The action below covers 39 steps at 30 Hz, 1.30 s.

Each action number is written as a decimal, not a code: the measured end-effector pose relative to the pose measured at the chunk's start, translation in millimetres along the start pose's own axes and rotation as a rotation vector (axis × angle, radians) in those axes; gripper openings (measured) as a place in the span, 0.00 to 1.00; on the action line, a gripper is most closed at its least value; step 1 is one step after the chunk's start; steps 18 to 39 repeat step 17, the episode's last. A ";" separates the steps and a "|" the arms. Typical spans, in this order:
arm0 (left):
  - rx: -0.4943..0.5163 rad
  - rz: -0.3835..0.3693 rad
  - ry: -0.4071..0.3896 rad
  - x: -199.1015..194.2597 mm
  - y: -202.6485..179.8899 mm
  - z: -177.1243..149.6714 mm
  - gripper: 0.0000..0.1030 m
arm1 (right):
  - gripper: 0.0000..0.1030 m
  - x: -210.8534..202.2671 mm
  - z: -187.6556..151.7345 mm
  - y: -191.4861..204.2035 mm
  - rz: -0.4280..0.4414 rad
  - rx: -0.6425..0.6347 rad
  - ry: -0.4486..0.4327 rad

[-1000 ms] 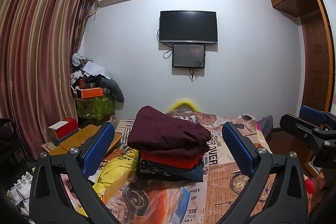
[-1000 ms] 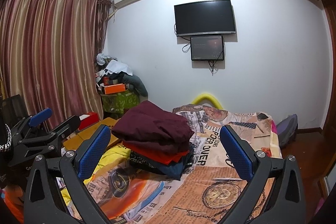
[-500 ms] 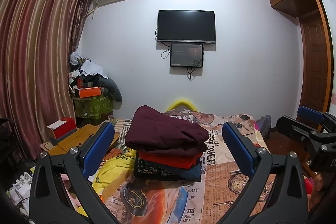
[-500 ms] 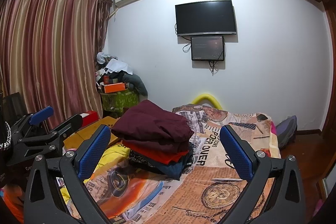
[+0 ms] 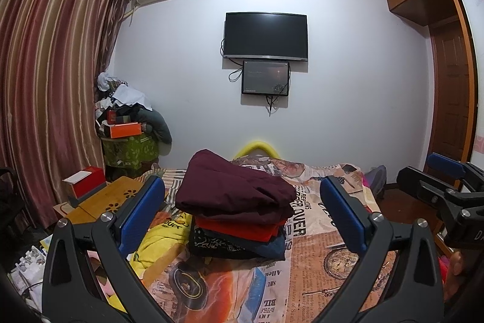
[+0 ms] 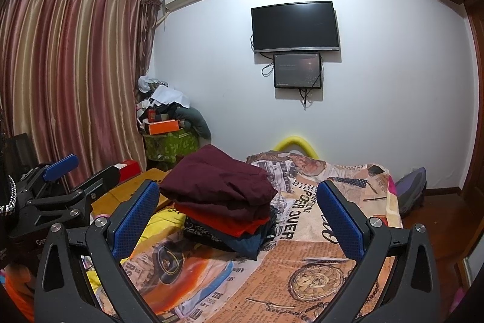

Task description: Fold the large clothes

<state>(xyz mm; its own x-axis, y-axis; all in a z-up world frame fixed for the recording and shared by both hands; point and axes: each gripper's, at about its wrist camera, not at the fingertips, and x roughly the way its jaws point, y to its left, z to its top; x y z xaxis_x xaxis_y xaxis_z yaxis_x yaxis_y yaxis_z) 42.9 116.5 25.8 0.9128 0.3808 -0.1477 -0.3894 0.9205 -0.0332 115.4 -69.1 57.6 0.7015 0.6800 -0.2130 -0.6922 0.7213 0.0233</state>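
Note:
A stack of folded clothes [image 5: 236, 214] sits on the bed, with a dark maroon garment [image 5: 233, 189] on top, then a red one, a patterned black one and a dark blue one. It also shows in the right wrist view [image 6: 224, 202]. A yellow garment [image 5: 160, 241] lies loose to the left of the stack. My left gripper [image 5: 242, 217] is open and empty, held above the bed in front of the stack. My right gripper [image 6: 239, 217] is open and empty too. Each gripper shows at the edge of the other's view.
The bed has a newspaper-print cover [image 5: 317, 250]. A low wooden table [image 5: 103, 199] with a red box [image 5: 86, 182] stands left of the bed. A cluttered green bin [image 5: 130, 147] sits in the corner by the curtains. A TV [image 5: 266, 37] hangs on the far wall. A wardrobe door [image 5: 450, 99] is at right.
Both grippers have drifted slightly, so the view shifts a little. The jaws stay open and the stack has not moved.

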 end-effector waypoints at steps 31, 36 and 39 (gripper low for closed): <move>-0.002 -0.003 0.016 2.0 -2.8 -3.3 1.00 | 1.00 4.5 -3.3 -7.1 0.001 0.017 0.018; -0.002 -0.003 0.016 2.0 -2.8 -3.3 1.00 | 1.00 4.5 -3.3 -7.1 0.001 0.017 0.018; -0.002 -0.003 0.016 2.0 -2.8 -3.3 1.00 | 1.00 4.5 -3.3 -7.1 0.001 0.017 0.018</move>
